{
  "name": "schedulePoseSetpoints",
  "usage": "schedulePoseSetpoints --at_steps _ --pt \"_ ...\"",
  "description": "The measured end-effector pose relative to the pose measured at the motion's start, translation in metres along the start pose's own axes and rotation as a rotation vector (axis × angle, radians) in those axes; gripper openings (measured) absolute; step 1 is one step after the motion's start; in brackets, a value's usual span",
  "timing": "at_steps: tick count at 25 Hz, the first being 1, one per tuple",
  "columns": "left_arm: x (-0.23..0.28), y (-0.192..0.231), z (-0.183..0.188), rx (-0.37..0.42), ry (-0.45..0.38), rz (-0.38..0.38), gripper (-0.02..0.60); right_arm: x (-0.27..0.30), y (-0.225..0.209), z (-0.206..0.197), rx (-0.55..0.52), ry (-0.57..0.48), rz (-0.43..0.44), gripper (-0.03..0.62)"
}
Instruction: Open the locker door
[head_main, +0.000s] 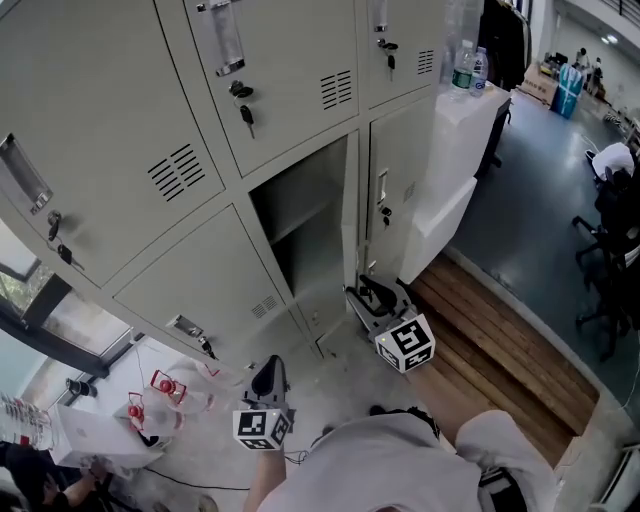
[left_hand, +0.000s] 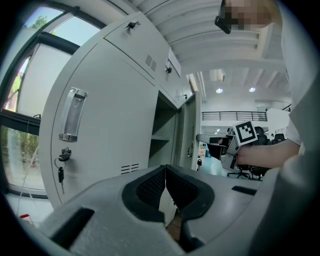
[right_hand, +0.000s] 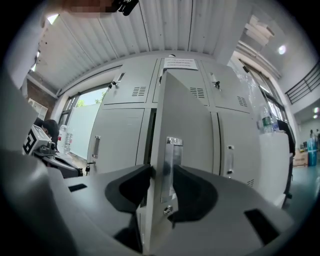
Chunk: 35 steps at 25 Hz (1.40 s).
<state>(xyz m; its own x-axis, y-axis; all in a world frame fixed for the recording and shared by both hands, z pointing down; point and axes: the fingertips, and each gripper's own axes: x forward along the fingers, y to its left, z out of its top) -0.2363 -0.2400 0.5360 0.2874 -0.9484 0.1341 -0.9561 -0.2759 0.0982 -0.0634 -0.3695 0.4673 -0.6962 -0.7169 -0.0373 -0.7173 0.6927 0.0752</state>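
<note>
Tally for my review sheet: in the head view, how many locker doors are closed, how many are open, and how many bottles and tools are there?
Closed locker doors: 5
Open locker door: 1
Bottles: 2
Tools: 2
Total: 10

In the lower row of lockers (head_main: 130, 100), locker door (head_main: 352, 210) standing edge-on right of its open compartment (head_main: 300, 220); right gripper (head_main: 368, 292) before it, jaws on either side of its free edge; left gripper (head_main: 268, 366) lower left, apart from the lockers; bottles (head_main: 463, 65) on bench (head_main: 470, 115) at far right
</note>
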Motion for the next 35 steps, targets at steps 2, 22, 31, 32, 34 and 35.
schedulePoseSetpoints --at_steps 2,22,31,32,34,35 --pt "0.007 -0.009 0.000 -0.003 0.001 -0.032 0.009 -0.009 -0.007 0.000 0.007 0.004 -0.016 0.132" --pt "0.048 -0.064 -0.003 0.008 0.024 -0.174 0.009 -0.080 -0.088 -0.006 0.006 0.039 -0.208 0.132" --pt "0.066 -0.080 -0.001 0.015 0.022 -0.207 0.009 -0.114 -0.152 -0.008 0.066 0.055 -0.414 0.082" --pt "0.067 -0.081 -0.001 0.017 0.023 -0.211 0.009 -0.118 -0.156 -0.006 0.063 0.046 -0.423 0.035" --pt "0.068 -0.082 -0.001 0.020 0.025 -0.213 0.009 -0.122 -0.158 -0.002 0.056 0.030 -0.420 0.020" --pt "0.069 -0.082 -0.001 0.020 0.026 -0.212 0.009 -0.123 -0.158 -0.001 0.051 0.026 -0.416 0.018"
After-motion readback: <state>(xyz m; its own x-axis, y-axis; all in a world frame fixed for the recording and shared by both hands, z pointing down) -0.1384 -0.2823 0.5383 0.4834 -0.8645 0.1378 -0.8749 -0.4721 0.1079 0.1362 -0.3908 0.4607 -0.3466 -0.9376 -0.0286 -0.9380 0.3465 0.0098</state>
